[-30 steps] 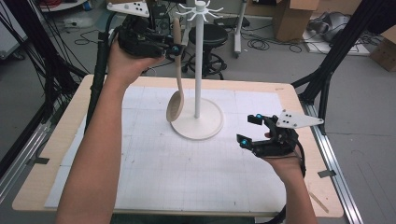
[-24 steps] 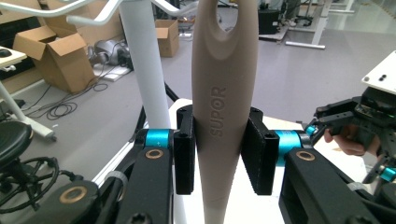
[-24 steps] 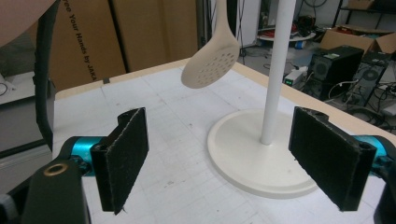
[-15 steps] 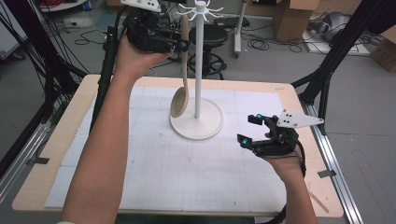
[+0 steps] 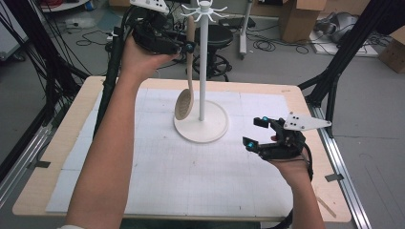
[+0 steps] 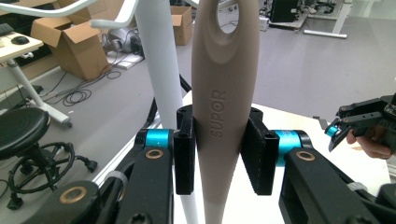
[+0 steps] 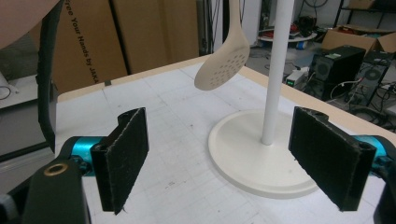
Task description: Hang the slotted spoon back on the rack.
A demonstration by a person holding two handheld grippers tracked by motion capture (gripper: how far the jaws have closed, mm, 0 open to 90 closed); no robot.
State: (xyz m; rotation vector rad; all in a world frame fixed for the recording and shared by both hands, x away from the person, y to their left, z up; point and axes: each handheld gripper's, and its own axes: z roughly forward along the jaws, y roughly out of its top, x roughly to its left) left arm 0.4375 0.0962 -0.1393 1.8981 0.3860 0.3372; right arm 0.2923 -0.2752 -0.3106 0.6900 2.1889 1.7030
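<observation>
A person works at a table [image 5: 57, 157] with a gripper in each hand. The left gripper [image 6: 219, 151], raised high beside the white stand's [image 5: 202, 67] pole, pinches the upper handle of a beige slotted spoon [image 5: 187, 76]. The spoon hangs upright, its bowl just above the stand's round base. The right gripper [image 5: 255, 132] rests low near the base's right side, jaws spread wide and holding nothing.

One beige slotted spoon [image 5: 187, 76] marked SUPOR, one white hook stand [image 5: 202, 90], one white grid mat [image 5: 191, 167] — all on a single wooden counter [image 5: 62, 143] — plus two grippers: left gripper [image 5: 184, 45], right gripper [image 5: 253, 131].
</observation>
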